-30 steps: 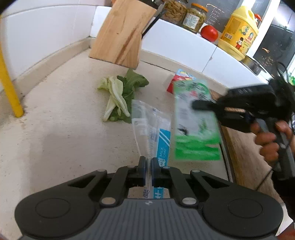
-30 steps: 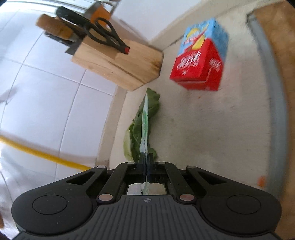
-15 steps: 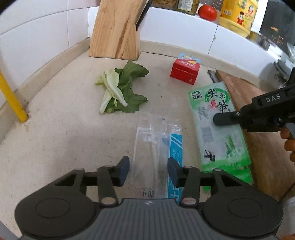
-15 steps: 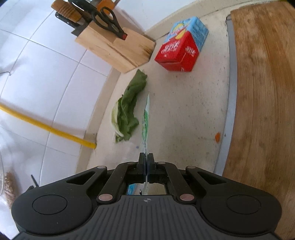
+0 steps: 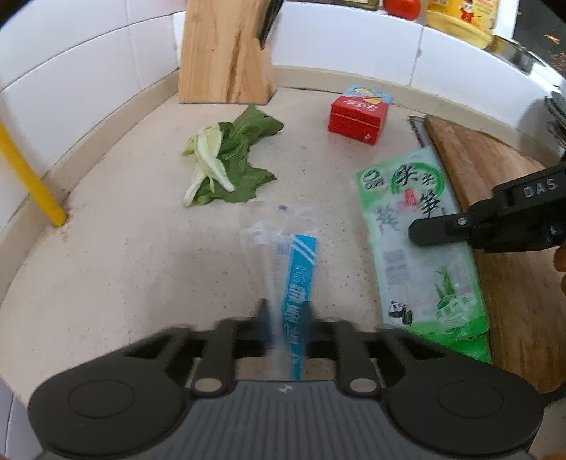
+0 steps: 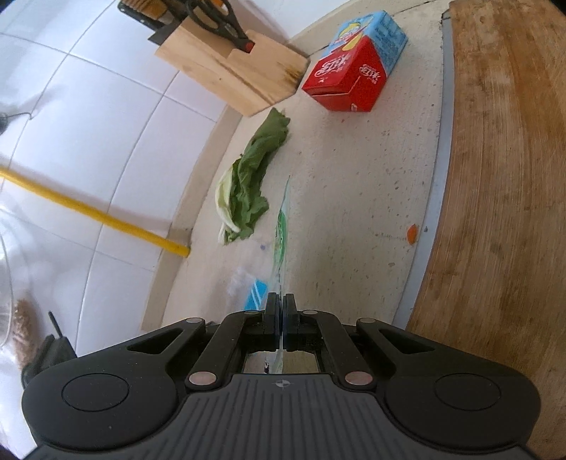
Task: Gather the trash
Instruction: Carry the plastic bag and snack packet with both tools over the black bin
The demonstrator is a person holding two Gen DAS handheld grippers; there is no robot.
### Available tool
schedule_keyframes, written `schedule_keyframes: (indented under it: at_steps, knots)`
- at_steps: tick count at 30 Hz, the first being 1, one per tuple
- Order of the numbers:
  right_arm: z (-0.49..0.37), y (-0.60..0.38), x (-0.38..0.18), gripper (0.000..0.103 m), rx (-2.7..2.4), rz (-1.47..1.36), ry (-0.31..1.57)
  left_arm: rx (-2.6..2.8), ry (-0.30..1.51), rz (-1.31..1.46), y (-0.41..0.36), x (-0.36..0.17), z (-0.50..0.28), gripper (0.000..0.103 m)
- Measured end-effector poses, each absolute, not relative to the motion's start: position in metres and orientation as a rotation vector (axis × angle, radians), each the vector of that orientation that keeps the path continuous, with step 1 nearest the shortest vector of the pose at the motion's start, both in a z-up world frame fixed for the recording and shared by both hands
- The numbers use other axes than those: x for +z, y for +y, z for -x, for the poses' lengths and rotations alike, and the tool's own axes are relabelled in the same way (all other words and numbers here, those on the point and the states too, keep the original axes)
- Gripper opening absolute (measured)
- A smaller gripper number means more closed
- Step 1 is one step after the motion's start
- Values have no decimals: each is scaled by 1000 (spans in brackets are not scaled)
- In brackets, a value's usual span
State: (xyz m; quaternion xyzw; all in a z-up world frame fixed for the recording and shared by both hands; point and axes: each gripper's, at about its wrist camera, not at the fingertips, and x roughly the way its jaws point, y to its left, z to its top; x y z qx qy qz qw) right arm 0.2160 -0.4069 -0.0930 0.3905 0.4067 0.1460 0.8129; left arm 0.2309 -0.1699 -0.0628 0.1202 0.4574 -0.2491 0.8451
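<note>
A clear wrapper with a blue strip (image 5: pixel 283 262) lies on the counter and runs between the fingers of my left gripper (image 5: pixel 284 315), which look blurred and part open around it. My right gripper (image 6: pixel 281 318) is shut on the edge of a green bamboo-shoot bag (image 5: pixel 417 247); the bag shows edge-on in the right wrist view (image 6: pixel 282 226). The right gripper also shows in the left wrist view (image 5: pixel 421 231). A limp green vegetable leaf (image 5: pixel 226 166) and a red and blue carton (image 5: pixel 357 115) lie further back.
A wooden knife block (image 5: pixel 223 53) stands at the back wall. A wooden cutting board (image 5: pixel 513 219) lies at the right. A yellow pipe (image 5: pixel 32 180) runs down at the left. A tomato (image 5: pixel 401 7) and a yellow bottle (image 5: pixel 460 17) sit on the ledge.
The left gripper opened from shut on the clear wrapper, then its fingers came closer around it. The right gripper carried the green bag rightward and lowered it flat over the counter.
</note>
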Motion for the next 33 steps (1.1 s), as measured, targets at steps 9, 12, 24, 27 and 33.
schedule_keyframes:
  at_steps: [9,12,24,27,33]
  knots:
    - [-207,-411,-75,3,383,-772,840,-436,906,-121,-163,-41,-208,1]
    - [-205,-409,-68,3,401,-760,836,-412,885,-73,-155,-32,-202,1]
    - [-203,-357,-42,3,506,-687,812,-302,822,5,-92,-13,-168,1]
    - [-201,-334,-38,3,546,-658,825,-257,814,25,-68,-9,-156,1]
    - [-200,-279,-38,3,638,-621,868,-157,798,57,-17,-4,-132,1]
